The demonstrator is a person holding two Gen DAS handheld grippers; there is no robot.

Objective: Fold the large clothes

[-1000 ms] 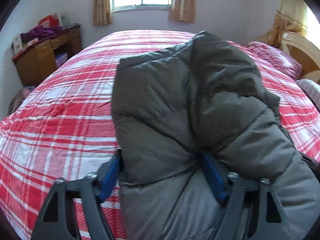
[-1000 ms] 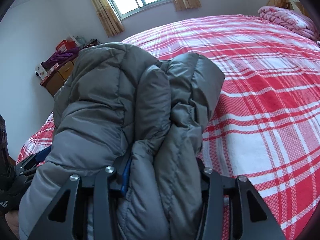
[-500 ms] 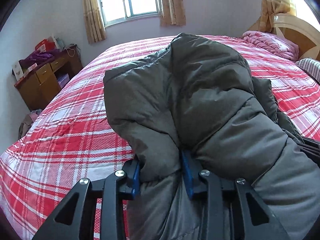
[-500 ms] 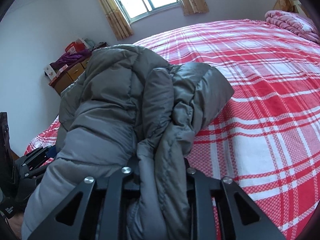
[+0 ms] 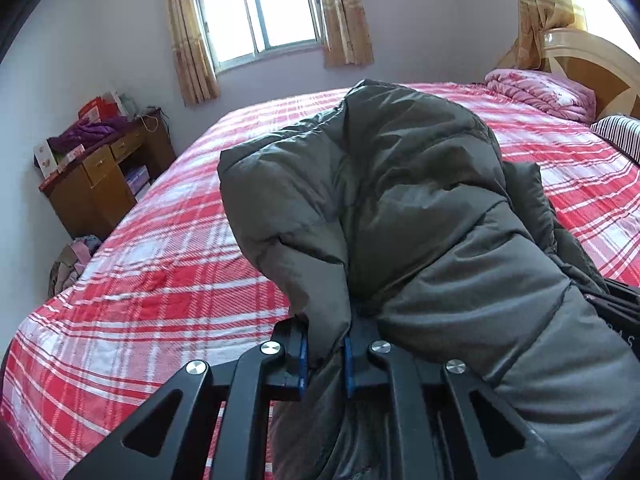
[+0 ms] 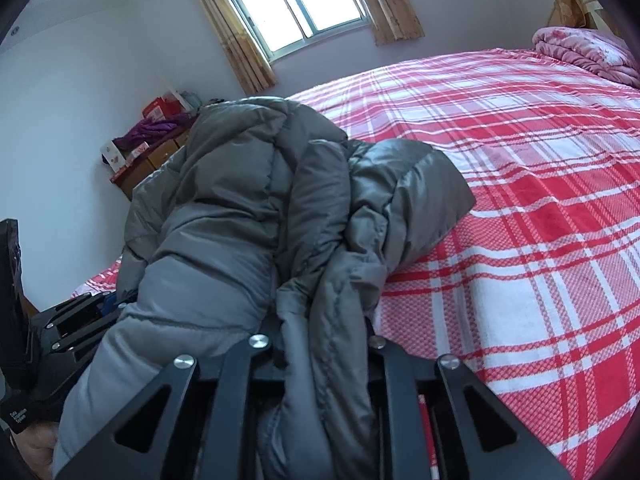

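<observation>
A bulky grey puffer jacket (image 5: 400, 208) lies bunched on the red plaid bed (image 5: 160, 264), its near end lifted. My left gripper (image 5: 325, 354) has its blue pads pinching a fold of the jacket's near edge, and its jaws are still closing. In the right wrist view the same jacket (image 6: 256, 208) fills the left half. My right gripper (image 6: 324, 344) clamps a thick roll of the jacket's edge, jaws still closing; the fabric hides its pads. The left gripper (image 6: 80, 320) shows at the far left of that view.
A folded pink quilt (image 5: 536, 92) and a wooden headboard (image 5: 592, 64) sit at the bed's far right. A wooden desk (image 5: 100, 176) piled with clothes and boxes stands by the left wall, with a bag on the floor beside it. A curtained window (image 5: 256, 12) is behind the bed.
Both grippers have closed from wide open onto folds of the jacket. The left one has risen, lifting the jacket's near end, so the room shows from a higher angle.
</observation>
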